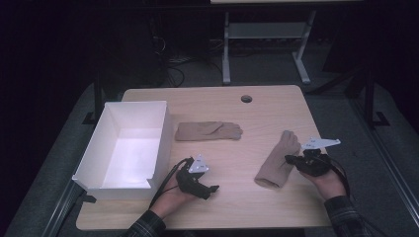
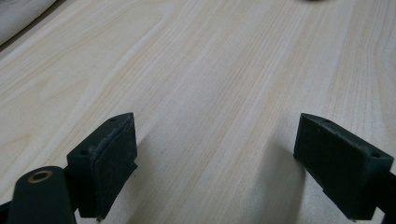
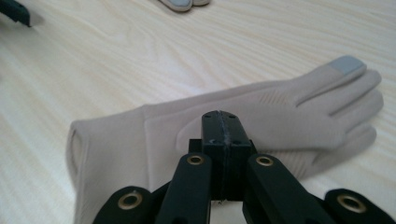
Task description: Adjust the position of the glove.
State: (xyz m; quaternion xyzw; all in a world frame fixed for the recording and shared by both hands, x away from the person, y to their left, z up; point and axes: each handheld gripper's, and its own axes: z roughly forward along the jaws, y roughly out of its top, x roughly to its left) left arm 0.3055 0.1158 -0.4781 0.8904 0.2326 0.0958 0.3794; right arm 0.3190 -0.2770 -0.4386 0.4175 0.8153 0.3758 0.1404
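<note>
- The near glove (image 1: 276, 165) is lying flat on the table (image 1: 257, 202) at the person's right, cuff toward the front edge, fingers pointing away; a second glove (image 1: 208, 131) is lying near the middle, just beside the white box (image 1: 148, 111).
- Both are looking like soft, light, limp knit; each will likely drape and fold when lifted, so pinching a fold at the cuff or palm edge seems soundest; a grey fingertip patch (image 3: 346, 64) is showing.
- The right gripper (image 1: 292, 159) is lying low at the near glove's edge; its jaws are pressed together, and whether cloth is caught between them I cannot tell.
- The left gripper (image 1: 210, 189) is resting low over bare wood in front of the box, jaws spread wide, holding nothing.
</note>
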